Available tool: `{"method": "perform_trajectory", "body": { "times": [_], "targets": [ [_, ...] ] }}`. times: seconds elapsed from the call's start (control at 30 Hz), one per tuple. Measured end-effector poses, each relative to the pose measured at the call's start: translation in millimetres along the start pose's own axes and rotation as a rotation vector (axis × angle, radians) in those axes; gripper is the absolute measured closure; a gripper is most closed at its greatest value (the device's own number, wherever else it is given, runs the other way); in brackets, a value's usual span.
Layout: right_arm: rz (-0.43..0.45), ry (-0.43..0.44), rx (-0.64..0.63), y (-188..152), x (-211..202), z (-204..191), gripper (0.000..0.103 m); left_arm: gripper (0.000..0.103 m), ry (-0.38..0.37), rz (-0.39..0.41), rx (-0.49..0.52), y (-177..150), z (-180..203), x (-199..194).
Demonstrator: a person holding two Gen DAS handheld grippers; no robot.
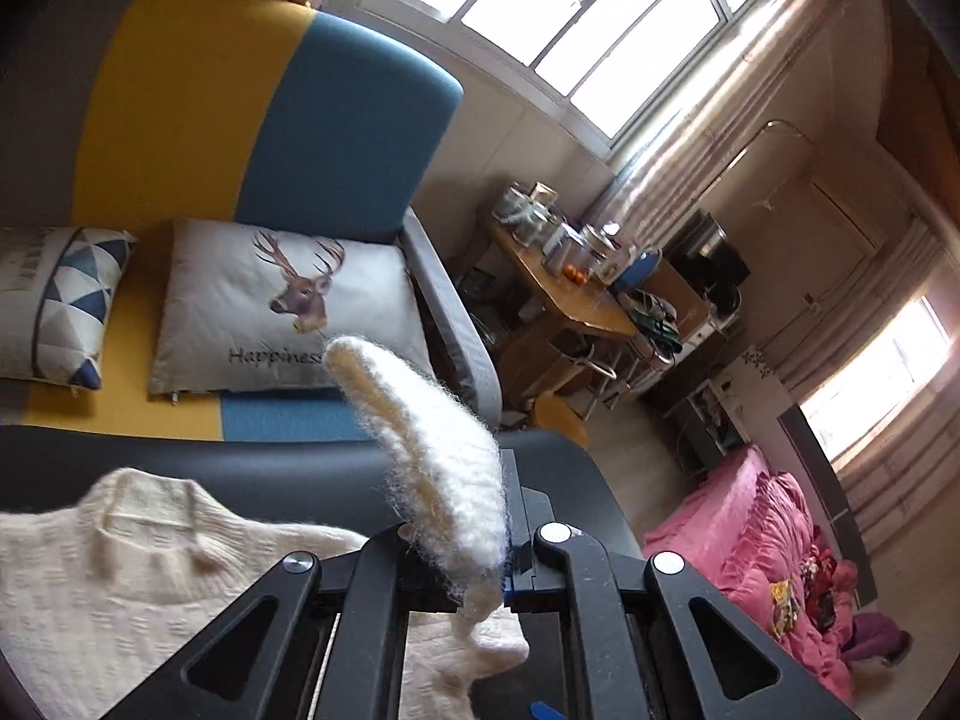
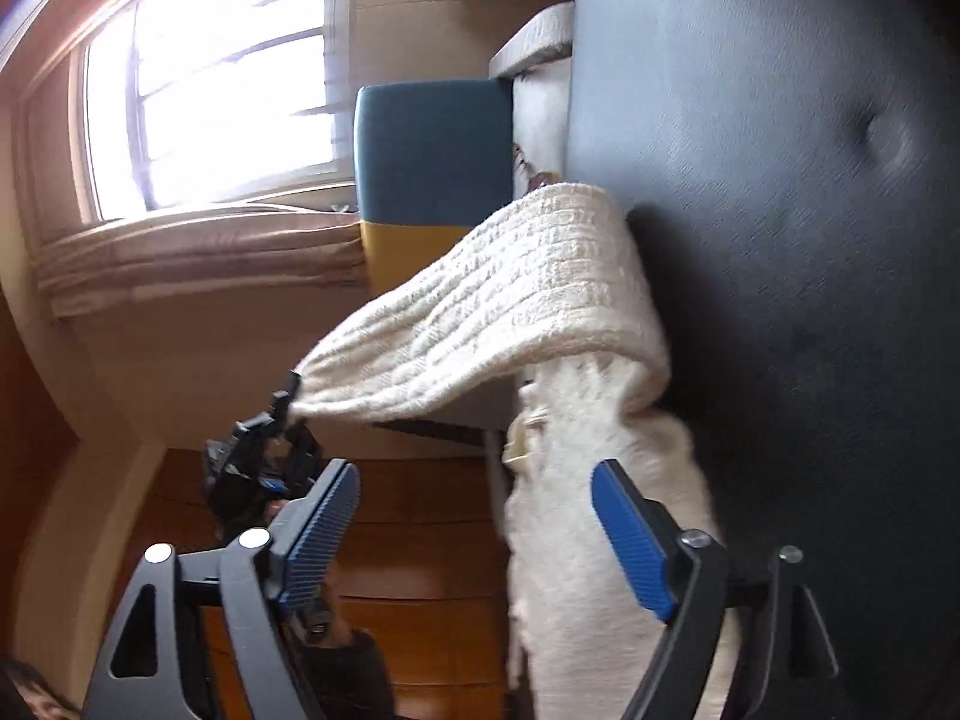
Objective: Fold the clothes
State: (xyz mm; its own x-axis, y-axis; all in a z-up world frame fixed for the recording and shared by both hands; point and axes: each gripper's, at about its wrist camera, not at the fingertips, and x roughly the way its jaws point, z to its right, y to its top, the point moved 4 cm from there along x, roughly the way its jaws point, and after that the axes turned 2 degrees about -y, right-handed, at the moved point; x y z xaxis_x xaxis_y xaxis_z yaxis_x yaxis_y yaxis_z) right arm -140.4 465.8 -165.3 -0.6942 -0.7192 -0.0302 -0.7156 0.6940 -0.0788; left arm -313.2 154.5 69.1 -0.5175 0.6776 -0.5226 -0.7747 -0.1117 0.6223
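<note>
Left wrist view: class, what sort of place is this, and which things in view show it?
Probably a lived-in home room: a sofa bearing a deer-print cushion, a cluttered wooden table by curtained windows, and pink bedding.

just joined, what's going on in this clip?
A person with a gripper in each hand is folding a cream knit sweater on a dark padded surface. The left gripper is shut on a sleeve, lifted off the surface. The right gripper is open, holding nothing, near the sweater's body.
</note>
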Motion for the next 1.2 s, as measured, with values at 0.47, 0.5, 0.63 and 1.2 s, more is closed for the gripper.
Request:
{"method": "perform_trajectory", "body": {
  "times": [0.47, 0.5, 0.63, 1.2],
  "targets": [
    [0.064, -0.173, 0.084, -6.6, 112.3, 24.7, 0.008, 0.096, 0.138, 0.061, -0.165, -55.1, -167.6, -106.4],
    [0.057, -0.192, 0.065, -8.3, 111.7, 22.2, 0.008, 0.096, 0.153, 0.045, -0.185, -65.8, -183.2, -105.0],
    [0.047, -0.284, -0.030, -11.5, 108.8, 9.9, 0.008, 0.096, 0.237, -0.037, -0.226, -109.2, -237.3, -91.6],
    [-0.064, -0.718, -0.523, -37.1, 142.3, 3.2, 0.007, 0.093, 0.345, -0.160, -0.149, -179.9, -280.2, -91.1]
  ]
}}
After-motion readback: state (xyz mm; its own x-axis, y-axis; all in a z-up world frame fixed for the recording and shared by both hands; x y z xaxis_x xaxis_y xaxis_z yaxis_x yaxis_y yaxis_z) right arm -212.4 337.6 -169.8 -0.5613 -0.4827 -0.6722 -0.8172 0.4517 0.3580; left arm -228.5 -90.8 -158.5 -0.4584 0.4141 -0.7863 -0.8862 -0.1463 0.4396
